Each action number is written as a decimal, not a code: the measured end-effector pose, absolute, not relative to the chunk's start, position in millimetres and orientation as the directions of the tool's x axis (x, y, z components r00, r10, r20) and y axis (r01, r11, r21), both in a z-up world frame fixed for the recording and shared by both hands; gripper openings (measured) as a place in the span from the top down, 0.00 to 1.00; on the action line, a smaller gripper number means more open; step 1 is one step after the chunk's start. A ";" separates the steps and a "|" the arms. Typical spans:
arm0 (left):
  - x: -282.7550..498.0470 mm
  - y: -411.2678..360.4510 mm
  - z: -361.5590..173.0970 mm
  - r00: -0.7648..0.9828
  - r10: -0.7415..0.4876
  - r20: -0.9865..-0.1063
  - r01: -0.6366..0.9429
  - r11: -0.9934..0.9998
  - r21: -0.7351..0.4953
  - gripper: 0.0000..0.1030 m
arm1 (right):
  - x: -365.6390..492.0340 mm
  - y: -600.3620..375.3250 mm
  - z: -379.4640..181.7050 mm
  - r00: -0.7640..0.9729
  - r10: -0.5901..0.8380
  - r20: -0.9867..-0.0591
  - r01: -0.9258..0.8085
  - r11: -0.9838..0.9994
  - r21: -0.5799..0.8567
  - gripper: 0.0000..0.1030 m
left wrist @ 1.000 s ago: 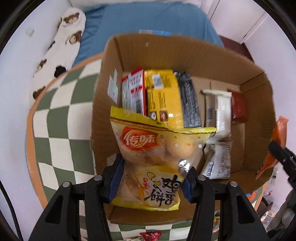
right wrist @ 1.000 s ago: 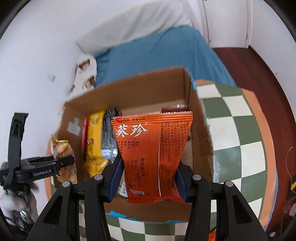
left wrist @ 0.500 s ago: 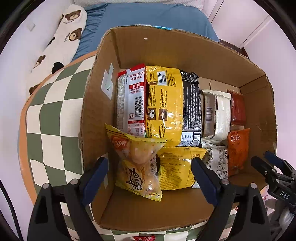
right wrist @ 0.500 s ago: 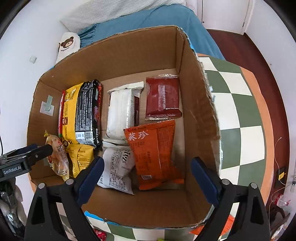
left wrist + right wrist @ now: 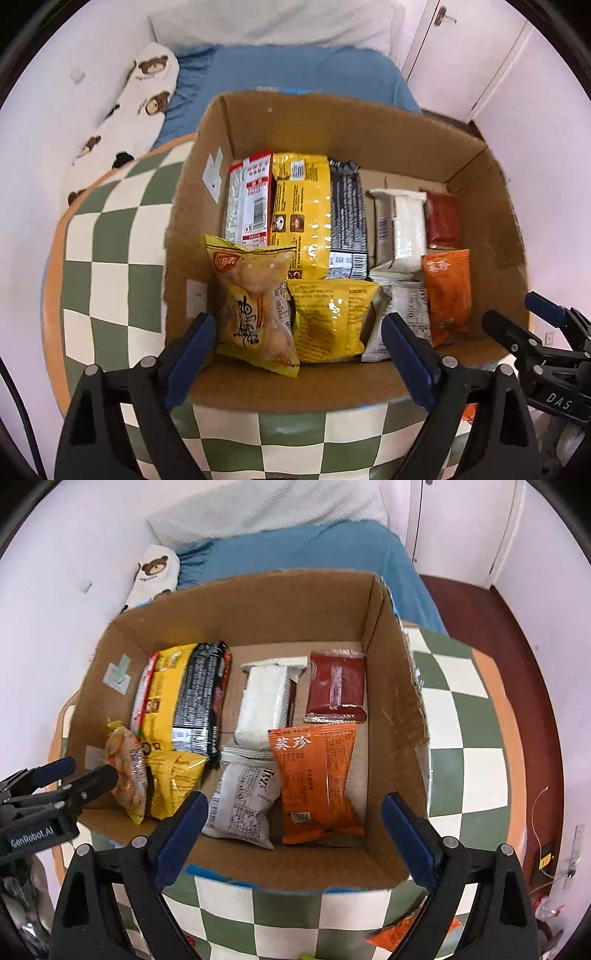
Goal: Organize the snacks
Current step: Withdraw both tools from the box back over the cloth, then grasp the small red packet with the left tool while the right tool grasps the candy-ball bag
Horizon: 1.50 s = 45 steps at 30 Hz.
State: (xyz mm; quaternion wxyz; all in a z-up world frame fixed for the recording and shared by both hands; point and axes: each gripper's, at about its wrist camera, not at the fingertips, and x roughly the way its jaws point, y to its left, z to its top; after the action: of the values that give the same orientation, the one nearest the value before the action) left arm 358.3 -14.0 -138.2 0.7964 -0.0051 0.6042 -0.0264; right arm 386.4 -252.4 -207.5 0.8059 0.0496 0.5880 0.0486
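Observation:
A cardboard box (image 5: 332, 122) (image 5: 258, 602) stands on a green-and-white checkered table (image 5: 110, 251) (image 5: 465, 716) and holds several snack packs. The yellow egg-biscuit bag (image 5: 255, 306) (image 5: 127, 771) leans at the box's front left. The orange pack (image 5: 447, 291) (image 5: 314, 779) lies at the front right. My left gripper (image 5: 299, 347) is open and empty above the box's near edge. My right gripper (image 5: 291, 823) is open and empty above the near edge too. The right gripper also shows in the left wrist view (image 5: 517, 325).
Inside the box are a red-white pack (image 5: 251, 199), a yellow pack (image 5: 303, 214), a black pack (image 5: 347, 221), white packs (image 5: 266, 698) and a dark red pack (image 5: 336, 686). A blue bed (image 5: 288, 74) lies behind. An orange wrapper (image 5: 406, 930) lies at the table's near right.
Both grippers opened and let go of their packs into the box, the biscuit bag at the left and the orange pack at the right. Both have since drawn back toward the near edge.

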 end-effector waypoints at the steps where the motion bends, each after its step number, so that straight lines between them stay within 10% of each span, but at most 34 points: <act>1: 354.1 -14.4 -133.2 0.285 -0.047 -0.957 0.037 0.999 -0.038 0.11 | 382.5 -251.1 -203.7 0.318 0.130 -0.939 -0.026 0.991 0.129 0.06; 26: 217.1 -13.6 -33.7 0.579 -0.023 -0.815 0.066 0.998 0.018 0.11 | 241.9 -243.8 -103.4 0.543 0.194 -0.817 -0.039 0.978 0.206 0.06; 42: 128.4 28.3 -200.0 0.119 -0.038 -0.992 0.033 0.999 -0.034 0.11 | 143.9 -291.6 -276.4 0.135 0.284 -0.949 0.195 0.932 0.307 0.06; 45: 120.9 40.6 -232.4 0.042 -0.116 -0.992 -0.073 0.990 -0.119 0.30 | 133.5 -299.6 -309.3 0.077 0.273 -0.959 0.236 0.929 0.284 0.06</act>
State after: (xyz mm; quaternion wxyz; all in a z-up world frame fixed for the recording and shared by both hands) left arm 120.9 40.6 -232.4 0.7185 -0.0681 0.6920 -0.0151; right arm 133.5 -299.6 -309.3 0.7096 0.1874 0.6791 0.0132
